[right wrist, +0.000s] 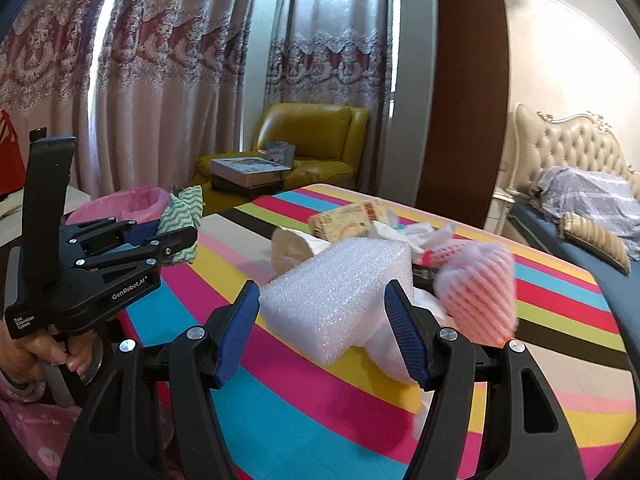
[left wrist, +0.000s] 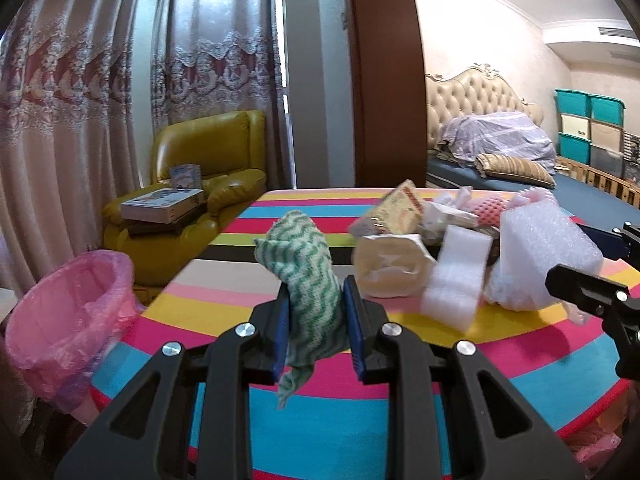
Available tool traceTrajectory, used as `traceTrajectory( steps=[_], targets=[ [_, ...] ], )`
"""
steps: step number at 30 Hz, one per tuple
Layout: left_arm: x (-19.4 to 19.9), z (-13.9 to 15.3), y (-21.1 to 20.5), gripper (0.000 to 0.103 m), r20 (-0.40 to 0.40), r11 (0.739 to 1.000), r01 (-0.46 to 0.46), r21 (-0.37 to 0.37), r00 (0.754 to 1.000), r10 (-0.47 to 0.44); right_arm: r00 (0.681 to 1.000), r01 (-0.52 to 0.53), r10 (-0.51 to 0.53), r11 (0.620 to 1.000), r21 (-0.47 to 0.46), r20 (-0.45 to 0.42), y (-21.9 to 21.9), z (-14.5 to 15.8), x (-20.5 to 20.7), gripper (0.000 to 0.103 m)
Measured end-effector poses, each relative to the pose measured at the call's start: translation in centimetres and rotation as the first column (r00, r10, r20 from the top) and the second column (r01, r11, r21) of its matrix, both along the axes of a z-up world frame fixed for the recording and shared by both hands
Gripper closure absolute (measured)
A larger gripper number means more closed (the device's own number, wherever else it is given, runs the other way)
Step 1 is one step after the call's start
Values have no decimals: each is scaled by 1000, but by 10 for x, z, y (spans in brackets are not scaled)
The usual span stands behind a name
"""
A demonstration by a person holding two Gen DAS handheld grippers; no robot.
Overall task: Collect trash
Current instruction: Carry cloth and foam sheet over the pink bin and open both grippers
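My left gripper (left wrist: 316,316) is shut on a green-and-white wavy cloth (left wrist: 308,268) and holds it above the striped table (left wrist: 320,412); the cloth also shows in the right wrist view (right wrist: 182,216). My right gripper (right wrist: 324,320) is open, its blue pads on either side of a white foam block (right wrist: 336,300), apart from it. The trash pile holds a pink foam net (right wrist: 476,296), a cream crumpled packet (left wrist: 390,272), a yellow wrapper (left wrist: 400,210) and a white foam sheet (left wrist: 456,276). A bin with a pink liner (left wrist: 64,316) stands left of the table.
A yellow armchair (left wrist: 208,172) with boxes on it stands behind the table by the curtains. A bed (left wrist: 500,160) lies to the right. The left gripper's body (right wrist: 100,272) is at the left in the right wrist view.
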State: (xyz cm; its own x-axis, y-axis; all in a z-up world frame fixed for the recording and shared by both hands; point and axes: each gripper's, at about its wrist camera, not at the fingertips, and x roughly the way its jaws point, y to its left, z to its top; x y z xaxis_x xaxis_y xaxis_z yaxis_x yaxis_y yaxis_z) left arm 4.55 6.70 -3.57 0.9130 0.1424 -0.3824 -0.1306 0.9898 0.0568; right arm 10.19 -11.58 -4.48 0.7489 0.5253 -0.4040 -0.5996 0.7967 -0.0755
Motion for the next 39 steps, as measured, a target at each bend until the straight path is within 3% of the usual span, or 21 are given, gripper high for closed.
traceTrajectory(
  steps=[12, 25, 34, 39],
  targets=[
    [-16, 14, 60, 78, 25, 991, -132, -29, 991, 133, 990, -141, 141, 989, -42, 9, 74, 10, 14, 41],
    [-29, 24, 118, 78, 32, 969, -246, -28, 968, 247, 958, -283, 285, 956, -79, 18, 146, 16, 17, 41],
    [-54, 36, 215, 78, -2, 931, -341, -130, 939, 344, 899, -437, 437, 898, -46, -12, 212, 27, 24, 41],
    [-65, 29, 274, 77, -67, 909, -389, -151, 921, 384, 851, -525, 524, 850, -48, -21, 259, 30, 18, 41]
  ],
)
